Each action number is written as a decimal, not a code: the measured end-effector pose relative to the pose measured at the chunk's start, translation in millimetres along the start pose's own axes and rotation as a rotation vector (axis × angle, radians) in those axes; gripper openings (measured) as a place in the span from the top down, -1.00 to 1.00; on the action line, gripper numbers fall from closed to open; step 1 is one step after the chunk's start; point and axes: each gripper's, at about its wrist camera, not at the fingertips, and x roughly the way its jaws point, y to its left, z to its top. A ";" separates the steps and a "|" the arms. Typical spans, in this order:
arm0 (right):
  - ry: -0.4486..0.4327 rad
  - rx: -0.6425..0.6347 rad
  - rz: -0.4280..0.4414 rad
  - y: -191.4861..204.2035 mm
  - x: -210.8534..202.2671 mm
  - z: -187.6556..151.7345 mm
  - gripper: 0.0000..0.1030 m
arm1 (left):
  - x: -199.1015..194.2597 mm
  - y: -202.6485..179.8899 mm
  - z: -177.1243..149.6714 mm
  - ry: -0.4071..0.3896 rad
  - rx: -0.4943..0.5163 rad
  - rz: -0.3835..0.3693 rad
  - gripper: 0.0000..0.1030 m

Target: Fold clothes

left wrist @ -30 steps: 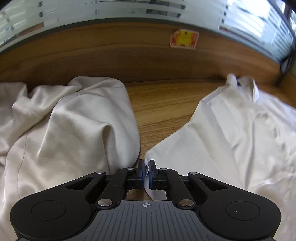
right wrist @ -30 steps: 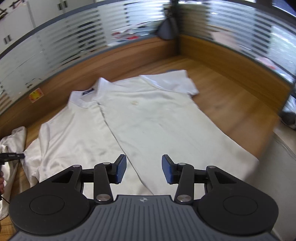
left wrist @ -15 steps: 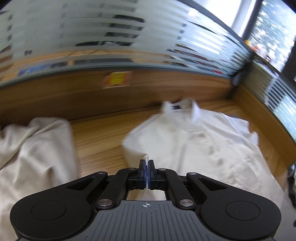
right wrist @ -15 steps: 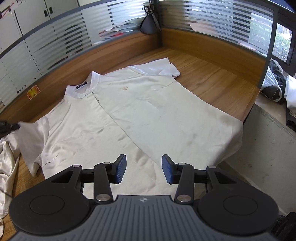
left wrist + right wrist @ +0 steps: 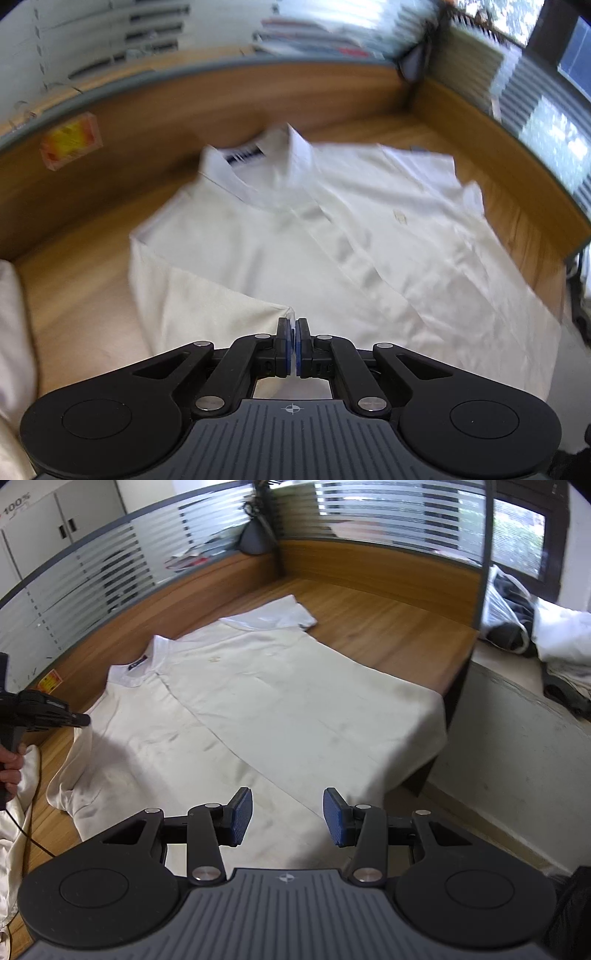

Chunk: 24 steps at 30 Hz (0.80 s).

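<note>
The left wrist view looks steeply down along its own tongs (image 5: 294, 345) from close above the near left part of the white shirt (image 5: 332, 236), facing its collar and the far partition. The right wrist view sits farther back, past the shirt's near hem, looking down over its tongs (image 5: 288, 819) across the counter (image 5: 388, 627). Both share the shirt (image 5: 258, 701); the right view also shows the left tongs (image 5: 79, 720) at its left edge.

shirt (image 5: 280, 701): soft matt white cloth, lightly creased | worktop (image 5: 388, 627): smooth wood grain, faint sheen | right claw (image 5: 287, 818): matt black plastic, ribbed blue pads, shiny metal pins
</note>
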 end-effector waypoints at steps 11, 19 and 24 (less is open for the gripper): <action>0.013 -0.004 -0.018 -7.5 -5.1 -8.9 0.05 | -14.0 -40.2 -55.4 -0.033 0.214 0.025 -0.09; 0.032 -0.019 -0.013 -0.8 -1.1 -10.3 0.04 | -61.7 13.7 -90.8 -0.142 0.159 0.160 -0.14; 0.051 -0.036 -0.009 6.2 0.6 -13.0 0.04 | -67.9 53.9 -100.6 -0.132 0.090 0.217 -0.14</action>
